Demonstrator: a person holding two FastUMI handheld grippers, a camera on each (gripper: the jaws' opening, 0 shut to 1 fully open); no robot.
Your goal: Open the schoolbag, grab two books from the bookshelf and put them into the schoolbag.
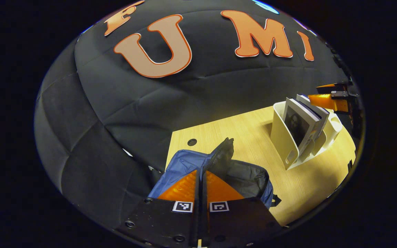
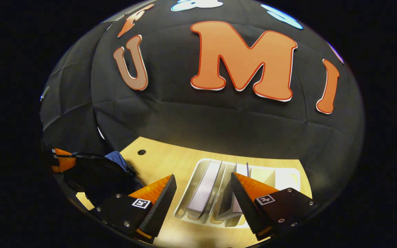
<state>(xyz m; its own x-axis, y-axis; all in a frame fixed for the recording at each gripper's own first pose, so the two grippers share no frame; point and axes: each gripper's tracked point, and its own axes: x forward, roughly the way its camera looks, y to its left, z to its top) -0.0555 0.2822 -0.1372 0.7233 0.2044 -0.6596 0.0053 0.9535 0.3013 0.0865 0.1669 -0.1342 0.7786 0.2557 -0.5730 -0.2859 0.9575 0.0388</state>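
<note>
Pale wooden table [image 1: 250,131] with a cable hole [image 1: 192,142], bearing a blue schoolbag [image 1: 184,165] and white bookshelf [image 1: 281,137].

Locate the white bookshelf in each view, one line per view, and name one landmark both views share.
Left gripper view: the bookshelf stands at the right on the table, books upright in it, beyond the schoolbag.
Right gripper view: the bookshelf lies at bottom centre, seen from above between this gripper's open fingers.
Shared landmark: the round hole in the table, near the back edge.
</note>
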